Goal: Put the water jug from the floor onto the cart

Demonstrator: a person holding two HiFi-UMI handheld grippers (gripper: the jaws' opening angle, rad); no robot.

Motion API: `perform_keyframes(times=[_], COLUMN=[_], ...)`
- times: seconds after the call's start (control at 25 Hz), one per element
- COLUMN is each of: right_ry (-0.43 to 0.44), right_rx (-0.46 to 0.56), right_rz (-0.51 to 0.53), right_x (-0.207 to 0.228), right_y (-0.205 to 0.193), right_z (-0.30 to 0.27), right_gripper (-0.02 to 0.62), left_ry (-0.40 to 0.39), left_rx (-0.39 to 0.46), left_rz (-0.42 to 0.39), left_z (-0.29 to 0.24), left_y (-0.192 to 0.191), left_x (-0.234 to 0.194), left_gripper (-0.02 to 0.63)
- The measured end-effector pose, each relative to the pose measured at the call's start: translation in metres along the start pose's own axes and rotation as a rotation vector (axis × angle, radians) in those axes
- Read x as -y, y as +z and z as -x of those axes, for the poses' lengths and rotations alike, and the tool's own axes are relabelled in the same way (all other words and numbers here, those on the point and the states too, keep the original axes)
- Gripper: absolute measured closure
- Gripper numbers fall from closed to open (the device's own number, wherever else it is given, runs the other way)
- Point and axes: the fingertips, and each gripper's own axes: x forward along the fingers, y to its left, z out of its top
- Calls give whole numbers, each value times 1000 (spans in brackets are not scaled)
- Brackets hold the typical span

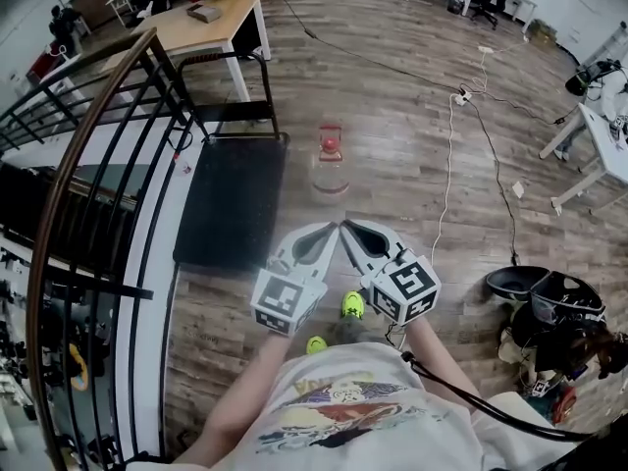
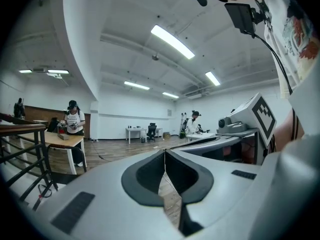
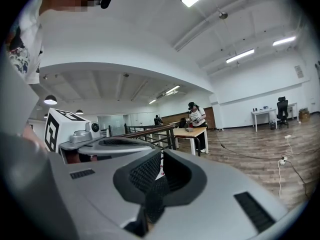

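The water jug point(image 1: 331, 163), clear with a red cap, stands upright on the wooden floor. Just to its left is the cart point(image 1: 232, 202), a flat black platform with a black tube handle at its far end. I hold both grippers side by side in front of my body, nearer than the jug and apart from it. The left gripper point(image 1: 327, 232) is shut with nothing in it, and its jaws meet in the left gripper view point(image 2: 165, 158). The right gripper point(image 1: 350, 229) is shut and empty too point(image 3: 160, 160). Their tips nearly touch each other.
A dark railing point(image 1: 88, 135) runs along the left side. A wooden table point(image 1: 201, 23) stands behind the cart, with a person point(image 2: 73, 121) at it. Cables point(image 1: 449, 165) trail over the floor on the right. A white desk point(image 1: 603, 145) and dark bags point(image 1: 549, 307) sit at the right.
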Motion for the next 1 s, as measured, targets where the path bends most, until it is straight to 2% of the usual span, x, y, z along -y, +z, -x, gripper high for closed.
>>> perform_keyframes(times=[0.44,0.76,1.0], right_ry=[62,98,106], right_rx=[-21,-36,-38], right_rz=[-22,-29,-25], right_x=[78,138,158], right_y=[6,3,5], right_z=[-42,-47,-52], right_gripper=[571,571,571], left_ry=[62,93,95], left_rx=[-34,-45,-61], left_rz=[21,23,11], left_z=[-81,-142,-163], left_y=[-3,-5,-3], left_x=[-43,-46,-49], left_gripper=[592,592,592])
